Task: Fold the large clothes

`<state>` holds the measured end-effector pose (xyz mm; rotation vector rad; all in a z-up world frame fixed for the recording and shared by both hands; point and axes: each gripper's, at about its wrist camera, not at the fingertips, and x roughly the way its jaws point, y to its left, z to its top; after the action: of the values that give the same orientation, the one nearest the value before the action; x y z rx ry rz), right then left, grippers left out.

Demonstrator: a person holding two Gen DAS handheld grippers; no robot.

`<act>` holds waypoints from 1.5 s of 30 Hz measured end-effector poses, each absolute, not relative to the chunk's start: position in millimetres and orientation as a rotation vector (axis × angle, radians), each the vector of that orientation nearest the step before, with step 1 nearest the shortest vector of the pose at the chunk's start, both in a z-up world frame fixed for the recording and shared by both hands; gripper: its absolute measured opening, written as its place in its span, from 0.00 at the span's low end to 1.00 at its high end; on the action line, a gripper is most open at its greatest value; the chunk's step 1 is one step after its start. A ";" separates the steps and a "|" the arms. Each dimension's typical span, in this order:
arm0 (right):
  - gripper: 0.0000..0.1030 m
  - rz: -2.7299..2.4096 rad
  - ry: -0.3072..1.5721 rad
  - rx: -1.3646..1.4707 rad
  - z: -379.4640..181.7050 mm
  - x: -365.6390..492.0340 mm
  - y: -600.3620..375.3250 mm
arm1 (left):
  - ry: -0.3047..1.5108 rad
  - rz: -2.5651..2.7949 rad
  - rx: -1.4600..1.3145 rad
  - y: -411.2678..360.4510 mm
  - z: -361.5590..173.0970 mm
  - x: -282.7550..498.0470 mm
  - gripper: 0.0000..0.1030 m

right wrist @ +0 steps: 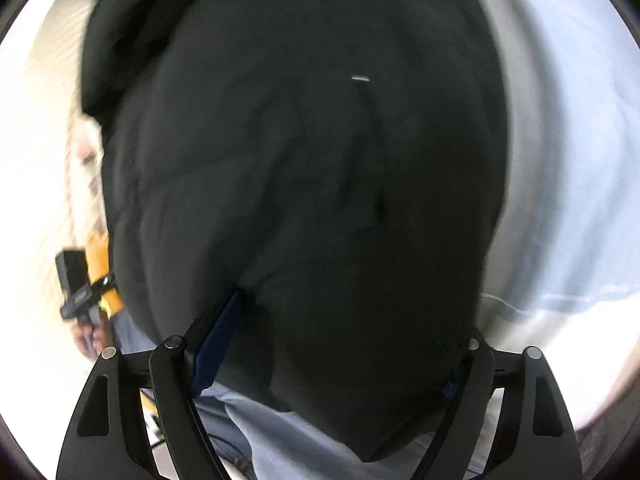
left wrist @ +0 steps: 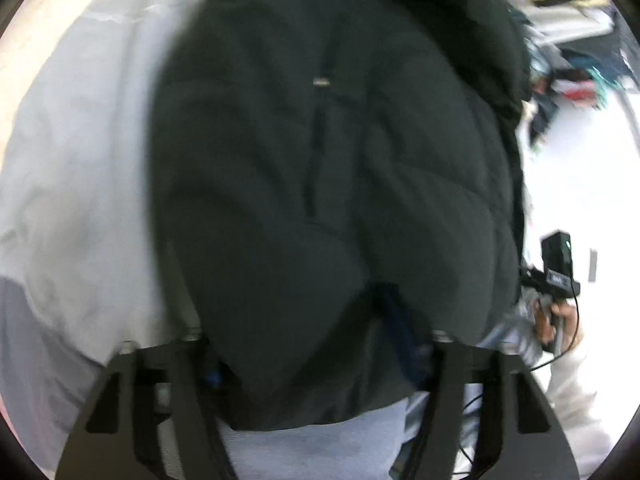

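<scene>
Hanging from both grippers, the dark padded jacket [left wrist: 320,184] fills each view; its long axis runs straight away from the fingers, w/ the zipper line going forward and the held edge nearest the cameras. Left gripper [left wrist: 320,360] and right gripper [right wrist: 332,344] each look clamped on this near edge, approx. equally close, one at each side. The pale sheet [left wrist: 80,184] lies beyond the jacket, so I judge the next move is laying it forward onto that.

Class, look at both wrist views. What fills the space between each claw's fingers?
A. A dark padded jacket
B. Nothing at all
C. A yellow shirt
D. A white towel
A: bulky dark quilted fabric of the jacket bulges between the fingers of the left claw and the right claw.
</scene>
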<state>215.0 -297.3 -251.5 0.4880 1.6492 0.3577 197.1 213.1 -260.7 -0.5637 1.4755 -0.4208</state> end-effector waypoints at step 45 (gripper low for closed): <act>0.02 0.482 0.776 0.580 2.2 43.9 -344.7 | 1.016 -0.457 -0.723 227.0 -26.6 61.2 0.07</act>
<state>43.9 -344.7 2.2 0.5803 0.7758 0.4817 61.2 227.0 -26.6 -0.7228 1.0158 -0.4571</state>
